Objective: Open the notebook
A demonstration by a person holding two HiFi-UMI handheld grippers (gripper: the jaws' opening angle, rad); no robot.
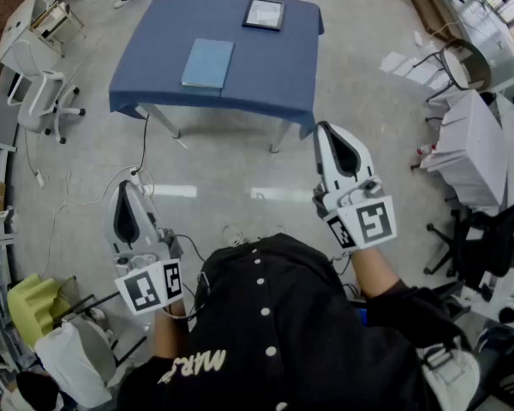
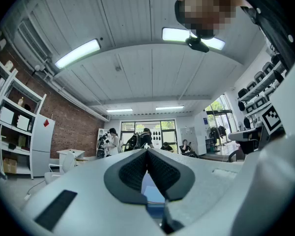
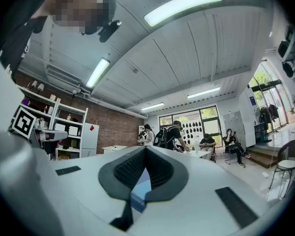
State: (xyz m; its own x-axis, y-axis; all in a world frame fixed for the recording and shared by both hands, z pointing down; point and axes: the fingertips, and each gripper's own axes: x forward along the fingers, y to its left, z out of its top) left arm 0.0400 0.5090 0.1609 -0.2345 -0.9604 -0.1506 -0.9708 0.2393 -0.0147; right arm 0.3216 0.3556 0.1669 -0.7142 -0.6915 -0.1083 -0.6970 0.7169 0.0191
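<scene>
A closed light-blue notebook (image 1: 208, 63) lies flat on the left half of a table covered by a blue cloth (image 1: 278, 71), far ahead of me in the head view. Both grippers are held close to my body, well short of the table and touching nothing. My left gripper (image 1: 125, 187) is low at the left with its jaws together and empty. My right gripper (image 1: 324, 128) is higher at the right, its tip just short of the table's near right corner, also shut and empty. In the left gripper view (image 2: 147, 151) and the right gripper view (image 3: 145, 149) the dark pads meet at the tip.
A dark framed flat item (image 1: 264, 14) lies at the table's far edge. A white office chair (image 1: 43, 101) and floor cables (image 1: 111, 187) are at the left, a round-backed chair (image 1: 463, 62) and white covered furniture (image 1: 475, 139) at the right. People (image 3: 174, 134) stand far off.
</scene>
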